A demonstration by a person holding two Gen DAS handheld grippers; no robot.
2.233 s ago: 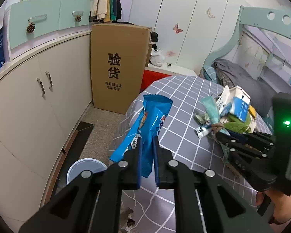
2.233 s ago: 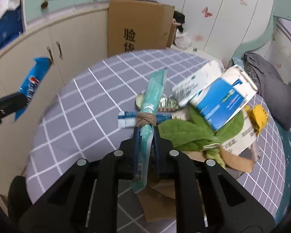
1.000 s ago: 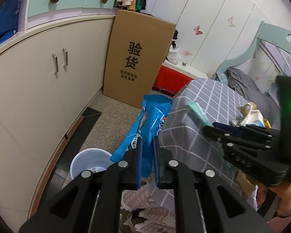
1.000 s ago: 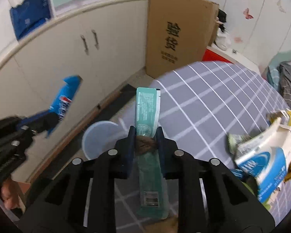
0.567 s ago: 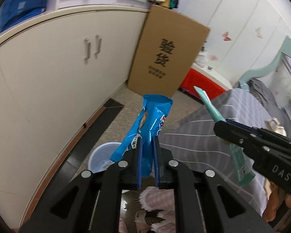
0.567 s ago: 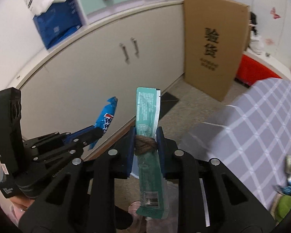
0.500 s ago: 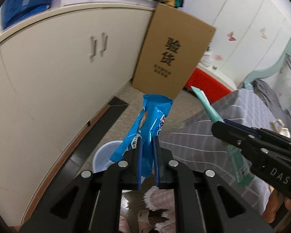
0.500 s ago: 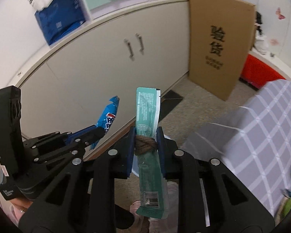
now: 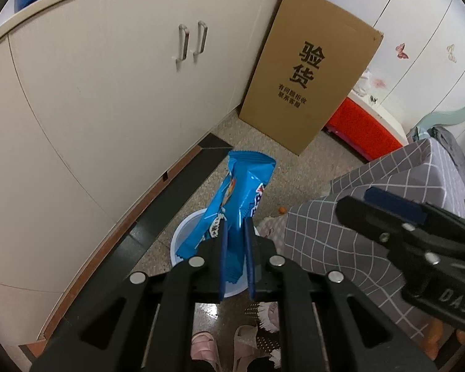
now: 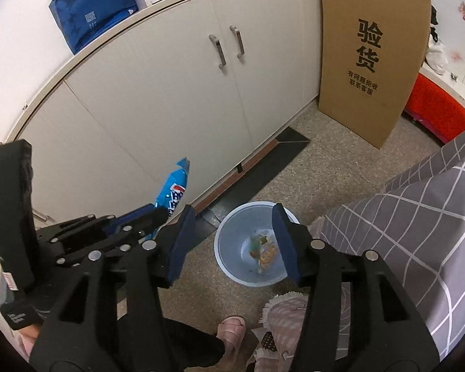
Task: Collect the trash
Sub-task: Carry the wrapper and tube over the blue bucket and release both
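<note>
My left tool [image 9: 235,260] is clamped narrow on the lower end of the blue snack wrapper [image 9: 238,198], which stands up from the pads toward 12 o'clock; my right tool [image 10: 232,241] has just been opening and now stands wide with nothing between its pads, and through that gap I look straight down into the pale blue bin [image 10: 254,248] on the floor. From the left wrist view the bin [image 9: 183,241] sits mostly behind the wrapper, its rim showing at about 9 o'clock of my pads. I reckon the risk is in the drop: the wrapper is long, light and crinkled, so if I let go while off-centre it could flutter, catch the rim and land on the speckled floor or on the slippered feet [image 10: 232,325] at 6 o'clock. The checked cloth of the desk [image 10: 418,232] hangs just beside the bin at 3 o'clock and could also snag it. The wrapper looks glossy, bright blue with a white and red logo, its top edge serrated and its body creased. Some scraps already lie in the bin.
</note>
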